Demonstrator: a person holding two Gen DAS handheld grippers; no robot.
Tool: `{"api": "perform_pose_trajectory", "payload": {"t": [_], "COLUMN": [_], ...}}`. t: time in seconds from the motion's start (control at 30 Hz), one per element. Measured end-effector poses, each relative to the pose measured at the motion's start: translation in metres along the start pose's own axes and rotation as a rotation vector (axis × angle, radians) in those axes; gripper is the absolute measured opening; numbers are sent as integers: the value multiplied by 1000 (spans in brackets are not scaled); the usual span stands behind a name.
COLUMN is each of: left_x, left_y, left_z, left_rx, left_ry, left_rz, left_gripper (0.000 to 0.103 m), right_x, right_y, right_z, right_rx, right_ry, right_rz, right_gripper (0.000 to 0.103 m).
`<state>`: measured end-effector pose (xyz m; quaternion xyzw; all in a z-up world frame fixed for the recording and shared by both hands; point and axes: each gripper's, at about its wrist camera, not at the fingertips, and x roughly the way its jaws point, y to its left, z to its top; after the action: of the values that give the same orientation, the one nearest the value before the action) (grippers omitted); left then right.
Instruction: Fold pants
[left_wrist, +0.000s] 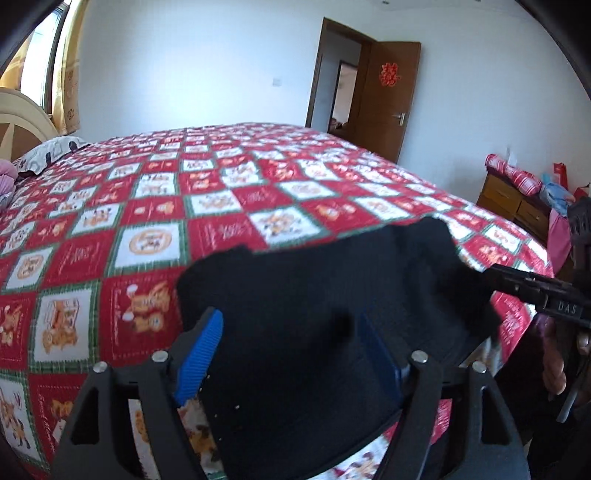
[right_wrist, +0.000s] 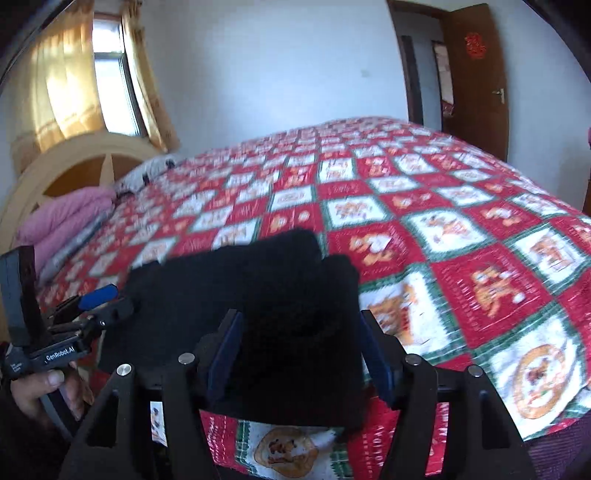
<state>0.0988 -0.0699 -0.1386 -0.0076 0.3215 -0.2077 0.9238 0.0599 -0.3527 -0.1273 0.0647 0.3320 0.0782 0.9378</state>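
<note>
Clearly the black pants (left_wrist: 332, 295) lie bunched on the bed's near edge, right ahead of both tongs and spilling between their fingers; my left tongs (left_wrist: 291, 354) stand wide apart with cloth lying between the blue pads, not clamped; my right tongs (right_wrist: 299, 350) look just as open, the dark fabric mounded between the pads; I judge the cloth soft, thick and limp, light enough to lift but prone to sag and smear its folds, so I would pinch it at the outer corners of the waistband or hem; beyond the tongs stretches the red patchwork quilt (left_wrist: 155, 206), flat and grippy; farther off, a pink pillow (right_wrist: 62, 218), wooden door (left_wrist: 384, 99), curtained window (right_wrist: 85, 77).
</note>
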Motion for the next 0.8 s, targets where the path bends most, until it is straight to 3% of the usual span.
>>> {"api": "perform_pose_trajectory", "payload": {"t": [0.13, 0.2, 0.27, 0.5, 0.7, 0.8], "left_x": [2, 3, 2, 8, 24, 24], "left_y": [-2, -3, -1, 8, 20, 23], "left_z": [-3, -3, -3, -8, -17, -18], "left_rx": [17, 16, 17, 15, -38, -64], "left_ry": [2, 1, -5, 25, 100, 102], "left_rz": [13, 14, 18, 68, 47, 34], "left_gripper": [83, 88, 92, 100, 103, 103], "right_x": [9, 14, 15, -8, 21, 18], "right_y": [-7, -4, -2, -10, -43, -46], "right_z": [-3, -5, -8, -5, -18, -15], "right_rx": [23, -5, -16, 21, 165, 178], "right_ry": [34, 58, 77, 47, 183, 175], "right_rz": [30, 39, 43, 61, 28, 37], "right_gripper": [58, 23, 17, 14, 15, 16]}}
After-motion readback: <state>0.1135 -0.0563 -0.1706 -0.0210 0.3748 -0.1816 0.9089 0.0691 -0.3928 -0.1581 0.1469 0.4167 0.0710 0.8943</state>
